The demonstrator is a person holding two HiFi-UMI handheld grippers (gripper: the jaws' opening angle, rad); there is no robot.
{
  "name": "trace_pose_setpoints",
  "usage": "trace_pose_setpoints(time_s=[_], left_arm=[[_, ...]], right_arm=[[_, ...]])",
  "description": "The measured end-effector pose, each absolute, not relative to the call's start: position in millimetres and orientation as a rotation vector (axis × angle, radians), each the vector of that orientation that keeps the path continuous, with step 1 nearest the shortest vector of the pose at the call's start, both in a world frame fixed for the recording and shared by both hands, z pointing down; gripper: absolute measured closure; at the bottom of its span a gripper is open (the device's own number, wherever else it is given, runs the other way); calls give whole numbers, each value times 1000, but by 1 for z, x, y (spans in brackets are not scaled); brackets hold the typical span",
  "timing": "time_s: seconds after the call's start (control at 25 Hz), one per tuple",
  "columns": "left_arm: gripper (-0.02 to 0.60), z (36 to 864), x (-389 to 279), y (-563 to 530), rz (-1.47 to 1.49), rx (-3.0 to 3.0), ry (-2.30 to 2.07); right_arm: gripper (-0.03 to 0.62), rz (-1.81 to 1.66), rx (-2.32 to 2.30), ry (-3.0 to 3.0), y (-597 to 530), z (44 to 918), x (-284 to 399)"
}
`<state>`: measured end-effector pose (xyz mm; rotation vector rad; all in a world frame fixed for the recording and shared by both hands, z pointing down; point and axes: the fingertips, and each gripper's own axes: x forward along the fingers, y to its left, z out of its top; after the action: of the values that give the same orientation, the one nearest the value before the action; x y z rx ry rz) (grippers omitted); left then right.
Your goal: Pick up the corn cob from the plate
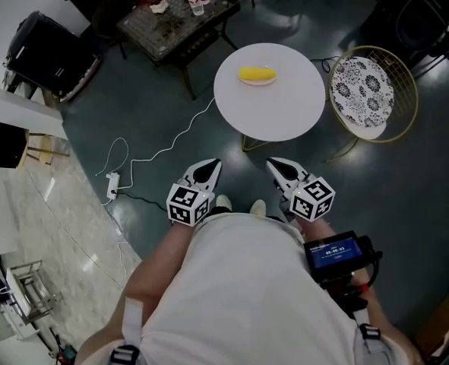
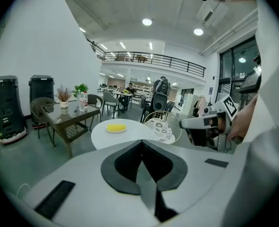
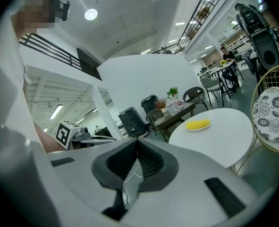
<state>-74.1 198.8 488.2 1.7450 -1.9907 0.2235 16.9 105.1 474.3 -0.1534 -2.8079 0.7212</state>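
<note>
A yellow corn cob [image 1: 257,74] lies on a small plate [image 1: 257,81] toward the far side of a round white table [image 1: 285,112]. Both grippers hang close to my body, well short of the table. My left gripper [image 1: 213,166] is shut and holds nothing. My right gripper [image 1: 274,166] is shut too, with nothing in it. In the left gripper view the corn cob [image 2: 116,126] lies ahead, past the closed jaws of the left gripper [image 2: 141,144]. The right gripper view shows the corn cob [image 3: 198,124] ahead to the right of the right gripper [image 3: 138,144].
A gold wire chair with a patterned cushion [image 1: 363,91] stands right of the table. A glass-topped coffee table with bottles [image 1: 175,17] is behind to the left. A white cable and power strip [image 1: 112,182] lie on the dark floor at left.
</note>
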Motion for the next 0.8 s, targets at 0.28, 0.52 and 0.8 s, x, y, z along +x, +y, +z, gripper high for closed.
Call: trace_pose_setpoints(time_s=[0.28,0.52,0.8], left_arm=[[574,500,-75,174,255,1816,-1900],[574,503,-92,142,259,1901,-1820],[574,493,-135,106,274,2011,-1737]], right_arm=[[586,772,-56,-2817,87,481,15],[587,769,69,-2823,66,480,6],[587,767,219,-2853,38,467,-30]])
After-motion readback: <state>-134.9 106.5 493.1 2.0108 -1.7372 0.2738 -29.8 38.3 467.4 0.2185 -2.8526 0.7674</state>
